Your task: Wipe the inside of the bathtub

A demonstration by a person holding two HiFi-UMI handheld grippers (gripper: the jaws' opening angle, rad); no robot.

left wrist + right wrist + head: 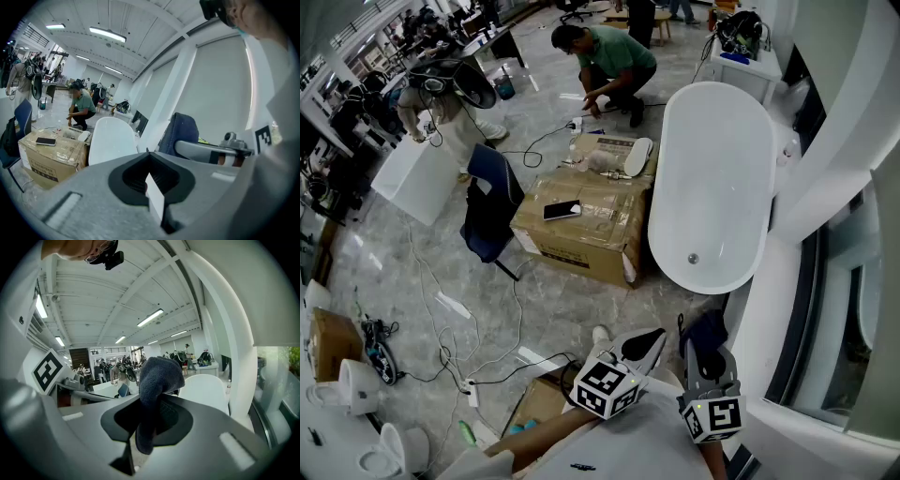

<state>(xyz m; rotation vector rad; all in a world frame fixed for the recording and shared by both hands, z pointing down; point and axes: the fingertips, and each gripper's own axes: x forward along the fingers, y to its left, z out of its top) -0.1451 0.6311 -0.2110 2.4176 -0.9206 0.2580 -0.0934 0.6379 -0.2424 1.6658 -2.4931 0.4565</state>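
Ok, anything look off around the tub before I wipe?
Tub looks clean and intact. Only oddities: loose cables trail over the floor, and a cardboard box sits close beside it.

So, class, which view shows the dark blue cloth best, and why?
The right gripper view: the cloth sits centre frame, clamped in the right gripper. The left gripper view shows it side-on, farther off; the head view shows only a dark patch at the bottom.
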